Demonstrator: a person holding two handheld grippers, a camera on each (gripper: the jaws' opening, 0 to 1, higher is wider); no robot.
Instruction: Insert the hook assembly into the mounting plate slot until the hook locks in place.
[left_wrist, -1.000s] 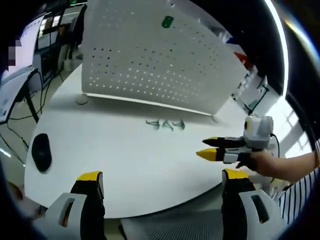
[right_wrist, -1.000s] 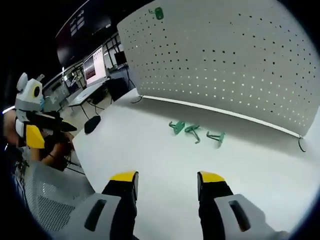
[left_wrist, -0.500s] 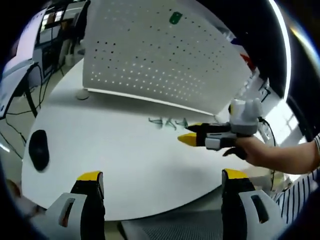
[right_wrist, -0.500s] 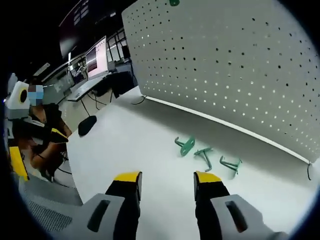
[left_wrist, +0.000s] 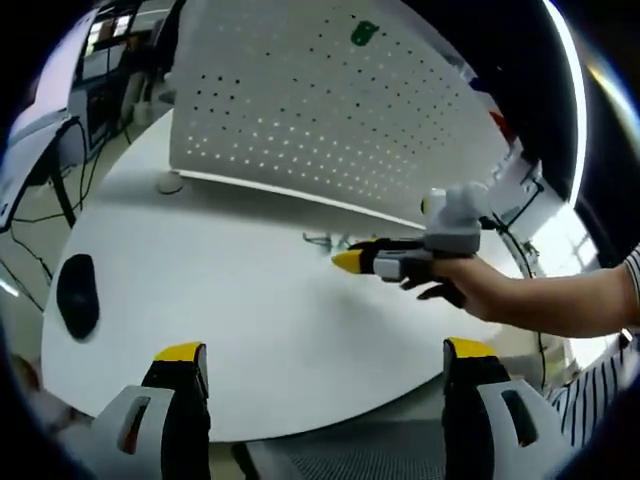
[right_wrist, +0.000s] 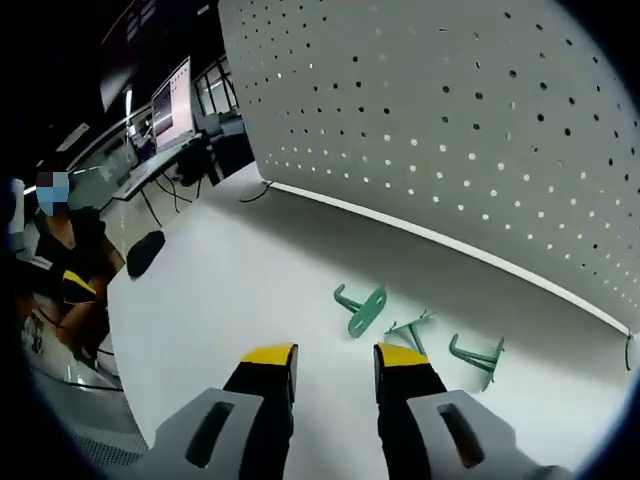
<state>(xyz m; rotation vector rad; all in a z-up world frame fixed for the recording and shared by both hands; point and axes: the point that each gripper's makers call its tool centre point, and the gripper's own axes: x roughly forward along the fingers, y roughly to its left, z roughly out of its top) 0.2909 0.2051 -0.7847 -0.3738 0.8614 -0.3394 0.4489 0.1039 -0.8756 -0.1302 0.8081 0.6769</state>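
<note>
Clearly the task is at its beginning: no hook is picked up yet, and nothing new is put into the white perforated panel (right_wrist: 480, 130), which I take for the mounting plate. Taking this panel as the landmark, a dark computer mouse (left_wrist: 78, 297) lies far to the left of it, near the desk (left_wrist: 230, 330) edge. The left tool (left_wrist: 325, 360) is well back from the panel, over the near edge of the desk, with its yellow-tipped jaws spread wide and nothing between them. In front of the panel's lower edge, on the desk, lie three green hooks: the first hook (right_wrist: 360, 307) is nearest to the left end, the second hook (right_wrist: 412, 329) is just beside it, and the third hook (right_wrist: 478, 357) is further right. Each looks like a small flat plate with a bent prong, all lying on their sides. One more green hook (left_wrist: 364, 33) is already hanging high on the panel. The right tool (right_wrist: 333, 358) points toward the hooks in front of the panel; its jaws stand close together but with a gap, holding nothing. What is left, in my judgement, is everything: to grasp a hook, to carry it to the panel and to push it until it locks.
</note>
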